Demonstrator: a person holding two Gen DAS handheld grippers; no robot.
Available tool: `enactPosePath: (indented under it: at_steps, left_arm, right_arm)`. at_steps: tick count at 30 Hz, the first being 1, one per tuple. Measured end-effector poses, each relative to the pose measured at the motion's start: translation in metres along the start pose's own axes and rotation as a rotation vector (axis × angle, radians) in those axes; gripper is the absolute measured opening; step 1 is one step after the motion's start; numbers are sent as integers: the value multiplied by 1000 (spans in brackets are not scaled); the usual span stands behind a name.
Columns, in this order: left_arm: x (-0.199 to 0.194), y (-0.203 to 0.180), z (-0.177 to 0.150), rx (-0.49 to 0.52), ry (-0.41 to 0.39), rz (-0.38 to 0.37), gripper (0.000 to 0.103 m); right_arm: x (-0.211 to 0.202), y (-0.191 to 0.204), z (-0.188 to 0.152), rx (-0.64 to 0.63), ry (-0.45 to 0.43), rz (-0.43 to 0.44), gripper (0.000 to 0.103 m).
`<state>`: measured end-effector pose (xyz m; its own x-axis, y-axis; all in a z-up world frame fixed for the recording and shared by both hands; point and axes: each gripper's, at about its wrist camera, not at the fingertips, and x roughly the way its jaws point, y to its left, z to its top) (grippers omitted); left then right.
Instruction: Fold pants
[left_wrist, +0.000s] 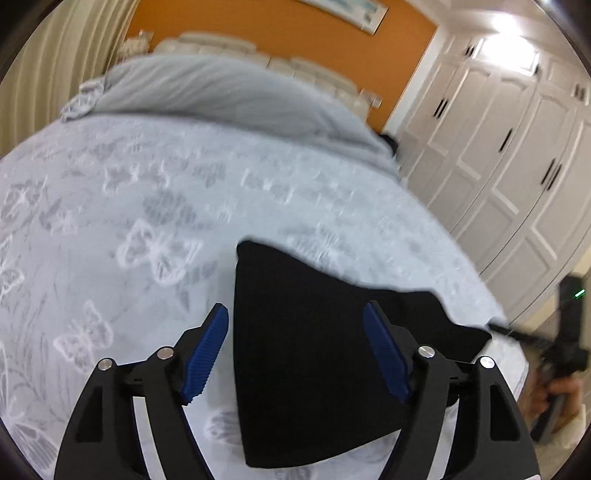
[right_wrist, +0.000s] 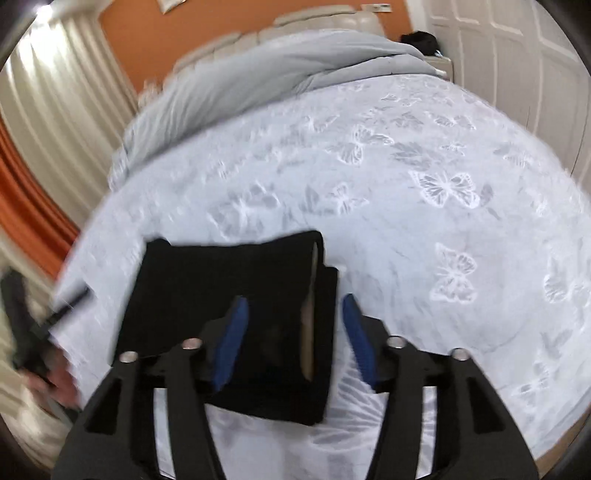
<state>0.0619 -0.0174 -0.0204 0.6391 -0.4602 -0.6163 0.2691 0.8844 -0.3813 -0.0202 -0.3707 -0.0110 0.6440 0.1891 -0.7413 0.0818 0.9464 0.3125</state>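
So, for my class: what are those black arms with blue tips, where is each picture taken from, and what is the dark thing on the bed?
No robot here: a person holds a two-finger gripper in each hand, each with a camera looking along its fingers. One picture comes from the left gripper, the other from the right gripper. The blue tips are the gripping pads. Both grippers are open and hold nothing. The dark thing is a pair of black pants, folded into a compact stack, lying on the butterfly-patterned bedspread. A grey duvet lies bunched at the head end.
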Motion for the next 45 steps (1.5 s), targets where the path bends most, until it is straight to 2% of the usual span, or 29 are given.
enactPosePath:
  at_steps: [3, 6, 7, 9, 10, 11, 12, 13, 14, 15, 17, 20, 22, 24, 25, 26, 27, 28, 29, 31, 33, 35, 37, 38, 40, 41, 42, 43, 45]
  left_arm:
    - [30, 7, -10, -52, 140, 12, 74]
    - [56, 15, -21, -87, 245, 37, 75]
    - [63, 18, -25, -99, 269, 40, 79]
    - [76, 27, -34, -153, 313, 31, 87]
    - [84, 35, -38, -210, 335, 13, 88]
    - [88, 41, -40, -250, 332, 0, 89]
    - [87, 42, -39, -257, 310, -20, 85]
    - [87, 41, -37, -249, 306, -45, 59]
    - [88, 40, -35, -239, 316, -105, 49]
    - [85, 40, -32, -243, 308, -112, 35]
    - [70, 42, -25, -261, 290, -154, 29]
    - [30, 52, -11, -291, 259, -214, 26]
    - [-8, 64, -4, -251, 194, -150, 26]
    - [-29, 79, -1, -219, 160, -72, 30]
    - [-34, 91, -4, -210, 172, -19, 38]
    - [-32, 103, -10, -208, 199, 39, 39]
    - [-27, 114, -19, -216, 239, 99, 38]
    - [-23, 126, -29, -234, 283, 152, 37]
    - [-26, 134, -34, -251, 277, 162, 37]
    - [-43, 131, -29, -215, 205, 151, 36]
    - [-63, 114, -21, -109, 85, 221, 40]
    - [-71, 88, -15, 0, 1, 276, 48]
    - [-66, 69, -12, 48, -8, 258, 50]
    - [-62, 62, -11, 63, -1, 241, 50]
    - [-48, 52, -12, 80, 40, 225, 50]
    - [-39, 49, -11, 85, 64, 222, 50]
    - [-27, 46, -13, 81, 93, 227, 50]
    - [-19, 45, -13, 78, 114, 233, 50]
    - [-3, 49, -17, 68, 148, 258, 50]
  right_arm:
    - [20, -5, -2, 17, 55, 57, 63]
    - [52, 6, -2, -12, 171, 22, 67]
    - [69, 7, -7, -33, 221, -29, 69]
    - [88, -1, -19, -34, 282, -63, 79]
    - [92, -3, -22, -28, 292, -59, 79]
    - [99, -6, -24, -6, 288, -26, 74]
    - [102, -7, -25, 11, 289, 7, 60]
    - [102, -7, -24, 29, 279, 32, 52]
    - [98, -4, -21, 28, 268, 38, 37]
    - [91, 0, -19, 19, 253, 43, 34]
    - [70, 22, -13, -36, 195, 84, 32]
    - [40, 65, -13, -114, 134, 225, 32]
    - [40, 84, -20, -140, 148, 283, 35]
    - [61, 102, -36, -169, 224, 284, 50]
    - [79, 108, -46, -197, 279, 243, 52]
    - [103, 113, -58, -240, 358, 124, 55]
    - [110, 111, -60, -249, 372, 85, 60]
    - [108, 110, -57, -231, 352, 87, 58]
    - [98, 109, -47, -201, 306, 87, 52]
    - [67, 115, -25, -191, 120, 57, 49]
    - [54, 126, -14, -189, 38, 92, 19]
    - [62, 145, -8, -215, 37, 162, 9]
    - [90, 164, -10, -281, 94, 162, 9]
    - [107, 169, -10, -302, 120, 128, 8]
    - [152, 160, -9, -329, 179, -61, 5]
    - [161, 148, -4, -298, 176, -89, 6]
    - [158, 132, 2, -210, 166, -100, 0]
    - [153, 126, 7, -149, 167, -109, 2]
    - [127, 126, 4, -130, 115, -45, 3]
